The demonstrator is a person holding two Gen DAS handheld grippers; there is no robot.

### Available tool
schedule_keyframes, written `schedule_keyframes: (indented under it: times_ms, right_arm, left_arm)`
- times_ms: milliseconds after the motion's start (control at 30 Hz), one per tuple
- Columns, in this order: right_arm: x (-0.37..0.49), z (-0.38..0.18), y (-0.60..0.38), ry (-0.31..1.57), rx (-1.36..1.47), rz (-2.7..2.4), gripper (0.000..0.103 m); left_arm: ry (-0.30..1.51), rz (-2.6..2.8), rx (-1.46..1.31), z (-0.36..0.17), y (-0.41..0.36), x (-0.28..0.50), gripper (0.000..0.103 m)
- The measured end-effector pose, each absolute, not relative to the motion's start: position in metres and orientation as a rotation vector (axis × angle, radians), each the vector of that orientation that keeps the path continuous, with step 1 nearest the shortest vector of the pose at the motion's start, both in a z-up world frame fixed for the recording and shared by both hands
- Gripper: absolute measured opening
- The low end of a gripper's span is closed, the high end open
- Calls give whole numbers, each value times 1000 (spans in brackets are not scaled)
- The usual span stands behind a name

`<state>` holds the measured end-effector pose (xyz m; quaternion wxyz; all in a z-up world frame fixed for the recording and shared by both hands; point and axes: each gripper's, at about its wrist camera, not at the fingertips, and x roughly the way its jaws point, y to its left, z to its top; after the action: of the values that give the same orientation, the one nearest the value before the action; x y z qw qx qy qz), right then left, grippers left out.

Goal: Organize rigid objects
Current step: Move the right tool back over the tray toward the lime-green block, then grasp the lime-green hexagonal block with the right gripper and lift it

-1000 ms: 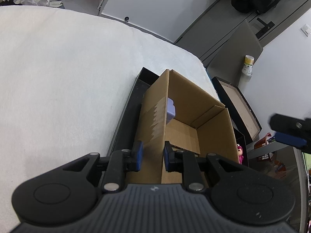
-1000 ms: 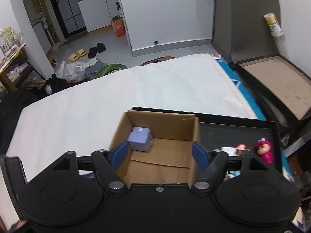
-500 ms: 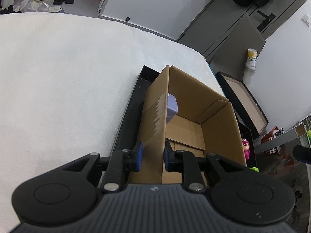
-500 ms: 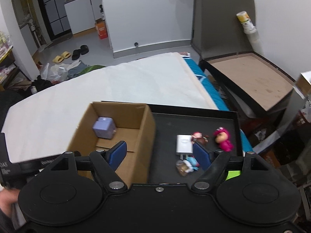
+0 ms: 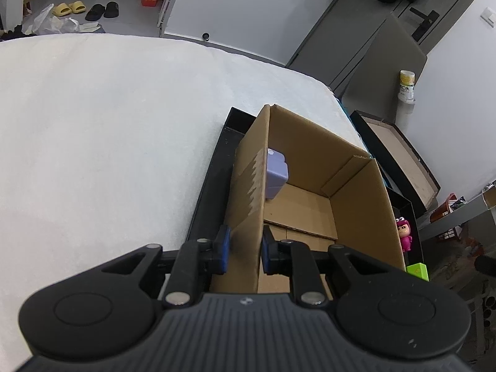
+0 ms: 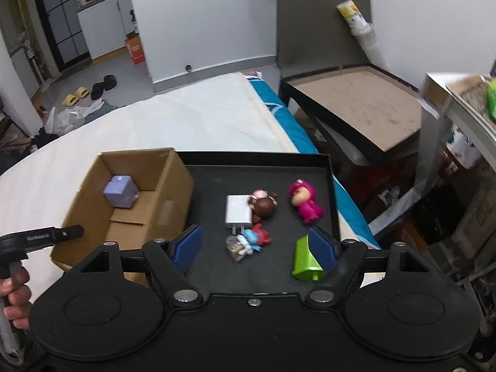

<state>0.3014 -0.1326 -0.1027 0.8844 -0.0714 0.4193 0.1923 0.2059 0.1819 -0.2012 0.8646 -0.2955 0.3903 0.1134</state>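
Observation:
A brown cardboard box (image 5: 310, 161) (image 6: 167, 204) stands on the left part of a black tray (image 6: 217, 179) on a white bed. A lilac cube (image 5: 276, 176) (image 6: 120, 191) lies inside it. My left gripper (image 5: 245, 249) is shut on the box's near left wall. My right gripper (image 6: 254, 245) hangs open above the tray's bare part, over a small blue and red toy (image 6: 252, 240). Beyond lie a white charger (image 6: 238, 212), a brown figure (image 6: 263, 204), a pink figure (image 6: 305, 201) (image 5: 405, 235) and, by the right pad, a green block (image 6: 305, 260) (image 5: 418, 271).
The white bed (image 5: 108, 130) spreads left and beyond the tray. A black-framed board (image 6: 353, 108) leans past the bed's right edge, with cluttered shelves (image 6: 458, 117) further right. Shoes and bags lie on the far floor (image 6: 86, 93). A hand (image 6: 15, 291) grips the left tool.
My right gripper has swung from over the box to over the tray's toys, staying open. The left gripper keeps its hold on the box wall with barely any shift.

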Motion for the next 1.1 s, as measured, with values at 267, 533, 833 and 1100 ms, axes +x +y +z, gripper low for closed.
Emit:
schedule_keyframes:
  times_ms: [267, 533, 833, 1100]
  right_arm:
    - [313, -134, -165, 918, -51, 372, 70]
    - [329, -157, -185, 963, 4, 359, 49]
    - [355, -185, -192, 994, 7, 331, 39]
    - [368, -201, -194, 1008, -27, 304, 39]
  left_arm:
    - [824, 254, -590, -199, 176, 207, 18]
    - [837, 275, -567, -199, 172, 210, 17]
    - [849, 290, -545, -201, 168, 215, 17]
    - [859, 298, -529, -203, 167, 219, 17]
